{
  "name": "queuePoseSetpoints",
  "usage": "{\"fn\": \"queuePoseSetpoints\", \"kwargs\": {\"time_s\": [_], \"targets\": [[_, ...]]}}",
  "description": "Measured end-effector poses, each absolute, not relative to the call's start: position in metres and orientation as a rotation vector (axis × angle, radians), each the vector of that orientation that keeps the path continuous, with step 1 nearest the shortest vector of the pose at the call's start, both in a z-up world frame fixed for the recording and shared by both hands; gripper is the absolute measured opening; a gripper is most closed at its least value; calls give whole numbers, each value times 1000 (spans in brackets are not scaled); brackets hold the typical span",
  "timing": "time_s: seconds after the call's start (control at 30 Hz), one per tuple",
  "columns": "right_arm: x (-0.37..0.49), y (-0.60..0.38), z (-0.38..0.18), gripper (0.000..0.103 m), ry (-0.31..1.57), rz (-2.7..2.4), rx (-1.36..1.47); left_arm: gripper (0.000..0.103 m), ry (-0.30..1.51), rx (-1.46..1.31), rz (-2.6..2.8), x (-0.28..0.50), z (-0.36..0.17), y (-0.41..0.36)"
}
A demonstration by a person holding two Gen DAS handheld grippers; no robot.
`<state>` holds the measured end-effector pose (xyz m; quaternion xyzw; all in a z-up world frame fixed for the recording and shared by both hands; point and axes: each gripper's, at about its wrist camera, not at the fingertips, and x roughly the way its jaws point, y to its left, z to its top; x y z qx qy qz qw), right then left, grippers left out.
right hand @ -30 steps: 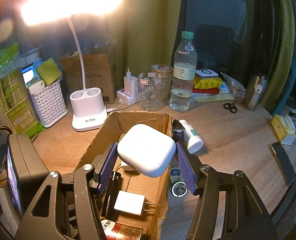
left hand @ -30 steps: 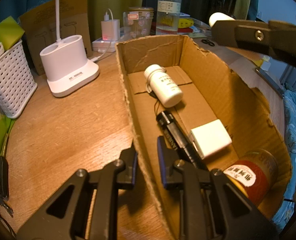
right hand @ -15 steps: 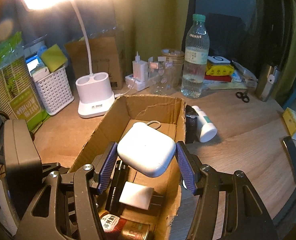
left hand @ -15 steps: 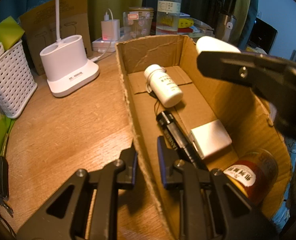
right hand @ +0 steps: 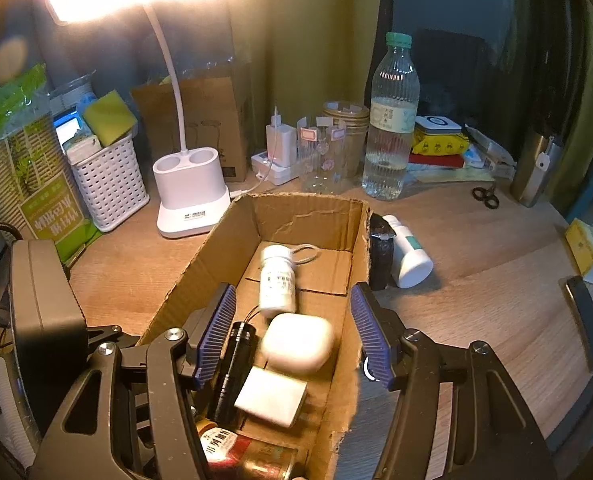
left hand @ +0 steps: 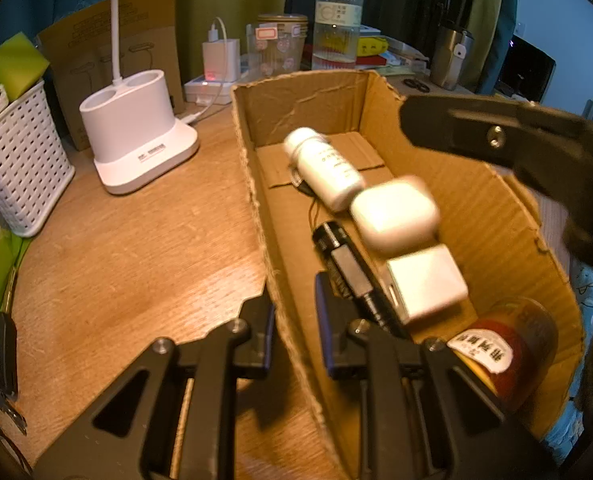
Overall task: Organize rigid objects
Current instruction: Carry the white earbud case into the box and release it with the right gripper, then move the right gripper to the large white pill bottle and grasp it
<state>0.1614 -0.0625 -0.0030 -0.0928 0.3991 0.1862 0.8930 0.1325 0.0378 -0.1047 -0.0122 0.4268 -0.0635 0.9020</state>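
Observation:
An open cardboard box (left hand: 492, 216) (right hand: 200, 264) lies on the wooden desk. Inside are a white pill bottle (left hand: 324, 168) (right hand: 277, 280), a black flashlight (left hand: 348, 268) (right hand: 234, 364), a white charger cube (left hand: 424, 282) (right hand: 272, 396), a red-labelled jar (left hand: 500, 352) (right hand: 232, 454) and a blurred white earbud case (left hand: 394, 212) (right hand: 296, 344). My left gripper (left hand: 294, 316) is shut on the box's left wall. My right gripper (right hand: 292, 334) is open and empty above the box, over the case.
Outside the box on the right lie a white bottle (right hand: 410, 252) and a black object (right hand: 380, 252). A white lamp base (left hand: 136, 140) (right hand: 190, 196), a white basket (left hand: 12, 168), a water bottle (right hand: 390, 120), jars and a charger stand behind. A key fob (left hand: 2, 356) lies at left.
My right gripper opened and let go of the white earbud case, which dropped into the box between the pill bottle and the charger cube. The left gripper has not moved.

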Motion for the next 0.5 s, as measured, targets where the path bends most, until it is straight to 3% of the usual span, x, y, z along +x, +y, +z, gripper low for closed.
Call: {"fn": "queuePoseSetpoints", "kwargs": {"time_s": [0.5], "targets": [[163,-79,8,65,788,338,-157,19,882,-26,-132,132,-104,37]]}}
